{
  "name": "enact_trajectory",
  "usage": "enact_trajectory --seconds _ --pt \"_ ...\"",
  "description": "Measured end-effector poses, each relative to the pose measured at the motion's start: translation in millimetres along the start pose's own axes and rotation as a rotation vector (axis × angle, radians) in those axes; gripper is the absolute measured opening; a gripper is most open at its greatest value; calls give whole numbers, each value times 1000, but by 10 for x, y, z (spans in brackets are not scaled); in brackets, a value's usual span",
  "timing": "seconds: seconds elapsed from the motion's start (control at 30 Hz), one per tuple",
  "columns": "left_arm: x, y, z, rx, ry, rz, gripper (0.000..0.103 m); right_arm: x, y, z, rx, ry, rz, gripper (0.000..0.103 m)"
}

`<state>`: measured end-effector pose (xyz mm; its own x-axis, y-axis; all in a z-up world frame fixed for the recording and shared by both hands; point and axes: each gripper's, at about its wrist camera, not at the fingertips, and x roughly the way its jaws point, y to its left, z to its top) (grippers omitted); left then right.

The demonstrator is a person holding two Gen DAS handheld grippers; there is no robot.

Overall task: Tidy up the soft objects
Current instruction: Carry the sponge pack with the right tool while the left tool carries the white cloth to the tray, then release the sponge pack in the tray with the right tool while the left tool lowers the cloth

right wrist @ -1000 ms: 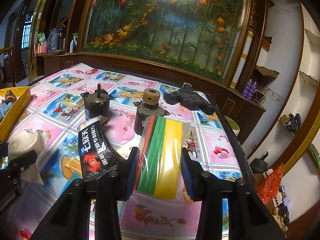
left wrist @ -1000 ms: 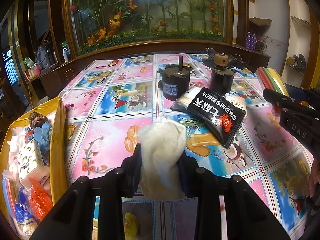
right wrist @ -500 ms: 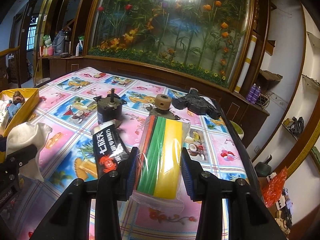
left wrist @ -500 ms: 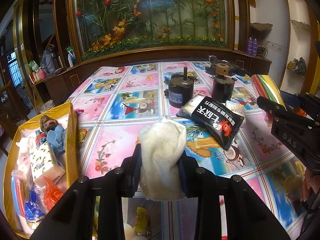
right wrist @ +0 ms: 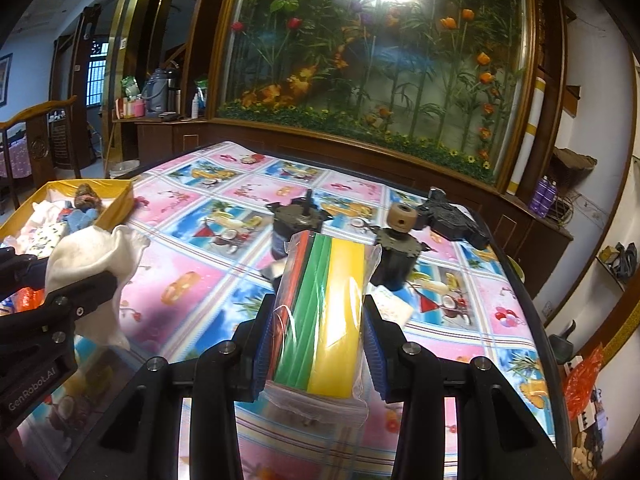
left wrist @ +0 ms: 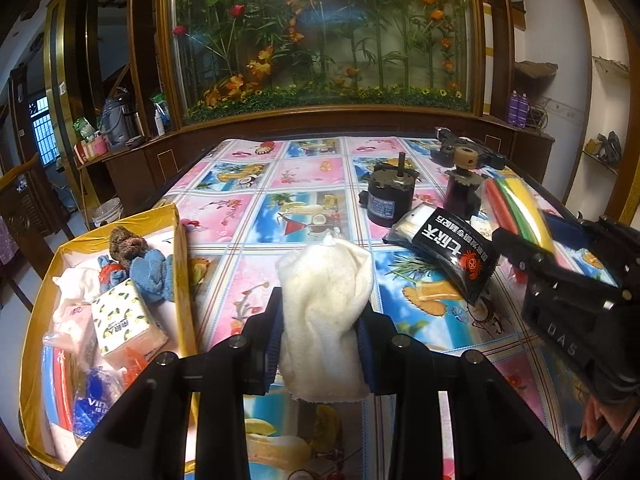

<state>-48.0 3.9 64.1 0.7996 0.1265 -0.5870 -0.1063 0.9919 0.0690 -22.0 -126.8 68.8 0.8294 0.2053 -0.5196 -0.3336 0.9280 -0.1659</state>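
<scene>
A: Left wrist view: the left gripper (left wrist: pixel 320 332) has its jaws clenched on the white cloth (left wrist: pixel 324 300), held above the tabletop (left wrist: pixel 248 216). The yellow box (left wrist: pixel 182 280) sits just left, already full of soft things.

B: Carry it over the box wall before letting go, I'd say.

A: Right wrist view: the right gripper (right wrist: pixel 318 332) jaws grasp the bagged colored foam sheets (right wrist: pixel 324 308).

B: Keep that grip level; the slick bag could slip.

A home's living room: dark wooden cabinets (right wrist: pixel 160 140), a flower-filled glass display (left wrist: pixel 320 36), a bright fruit-print tablecloth (left wrist: pixel 280 216)
</scene>
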Motion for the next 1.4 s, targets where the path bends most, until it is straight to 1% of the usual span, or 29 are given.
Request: enact_trajectory --seconds 0.4,0.6,0.77,0.83,1.03,1.1,1.3,1.4 --pt "-177 345 -9 -65 -28 32 31 -51 492 131 -35 -17 92 43" --pt "-252 605 -30 -113 -40 56 31 -92 818 211 -82 -31 136 43" --pt "-303 874 -81 -162 -44 81 32 -115 1075 286 -109 -31 193 43" --pt "-316 996 -94 -184 -45 92 32 -127 1179 327 -115 -27 227 44" --pt "-382 1411 -160 -258 -47 136 32 -57 1415 405 -67 51 414 44" --pt "-398 1596 -188 -291 -45 159 32 -43 1525 416 -63 71 465 44" --pt "-407 2109 -325 -391 -21 225 32 -56 1875 409 -101 89 549 44" --pt "-386 2257 -388 -422 -5 243 32 -17 2020 397 -108 118 590 44"
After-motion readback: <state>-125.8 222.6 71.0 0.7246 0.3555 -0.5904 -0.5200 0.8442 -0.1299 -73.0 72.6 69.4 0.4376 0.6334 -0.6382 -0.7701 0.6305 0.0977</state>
